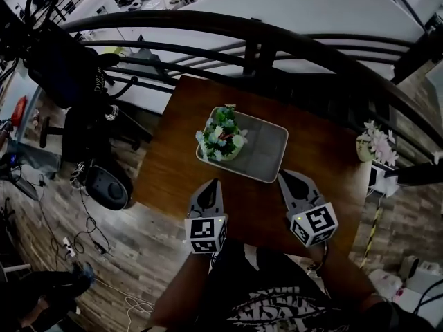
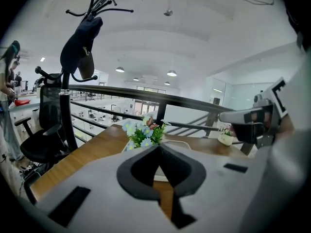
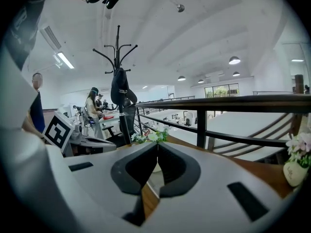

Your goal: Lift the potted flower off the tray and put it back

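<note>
Left claw [image 1: 215,182] clenched, dark curved pads pressed tip to tip in the left gripper view [image 2: 158,147], nothing between them, grey smooth plastic body behind

Right claw [image 1: 282,174] also clenched, pads meeting at the tip in the right gripper view [image 3: 157,144], empty

Each carries a white cube with black square markers, left cube [image 1: 206,234], right cube [image 1: 313,225]

Both claws hang over the near part of the table [image 1: 176,168], dark brown wood grain, flat rectangular top; left tip is near the tray's near-left corner, right tip just beside its near-right corner; cannot tell if either touches anything

Tray [image 1: 268,151] is pale grey, shallow, rectangular with rounded corners and a low raised rim, set at a slant near the middle of the table

Potted flower [image 1: 223,139] sits inside the tray at its left end, upright, small round light pot, bushy green leaves with white and pale blue blossoms and a reddish bit on top; in the left gripper view it shows just above the claw tip [image 2: 144,133]

Second small flower pot [image 1: 374,146], cream, rounded, pinkish-white blooms, stands by the table's far right edge, well apart from the tray

Dark curved railing [image 1: 277,41] with horizontal bars runs behind the table

Black mesh office chair [image 1: 64,66] to the left, coat stand with a dark cap [image 2: 81,41] beside it, wood-plank floor [image 1: 138,268] with cables
</note>
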Demonstrator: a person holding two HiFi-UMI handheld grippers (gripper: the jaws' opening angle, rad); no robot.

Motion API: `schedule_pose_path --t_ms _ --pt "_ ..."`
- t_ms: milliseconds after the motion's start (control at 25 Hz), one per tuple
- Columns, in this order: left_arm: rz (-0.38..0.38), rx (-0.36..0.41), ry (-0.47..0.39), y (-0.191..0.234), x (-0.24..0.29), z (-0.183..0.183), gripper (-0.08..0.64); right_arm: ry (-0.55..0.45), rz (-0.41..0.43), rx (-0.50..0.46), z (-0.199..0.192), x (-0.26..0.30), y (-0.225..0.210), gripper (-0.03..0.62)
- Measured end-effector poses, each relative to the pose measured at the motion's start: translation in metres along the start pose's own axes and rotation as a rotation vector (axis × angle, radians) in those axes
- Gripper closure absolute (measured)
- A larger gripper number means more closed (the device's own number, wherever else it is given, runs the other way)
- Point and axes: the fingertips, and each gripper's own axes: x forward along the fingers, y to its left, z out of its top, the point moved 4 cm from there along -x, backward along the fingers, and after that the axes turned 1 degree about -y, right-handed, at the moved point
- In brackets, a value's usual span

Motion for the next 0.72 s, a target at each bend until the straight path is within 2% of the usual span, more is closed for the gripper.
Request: schedule_pose_path --t_ms 440,720 --pt "-0.065 0.040 0.047 0.011 0.024 -0.016 0.552 0.024 -0.076 0.016 -0.006 0.005 0.005 0.594" --pt "-0.080 0.045 0.043 0.019 0.026 -0.021 0.552 0.032 -0.051 0.017 -0.014 0.011 0.012 0.594"
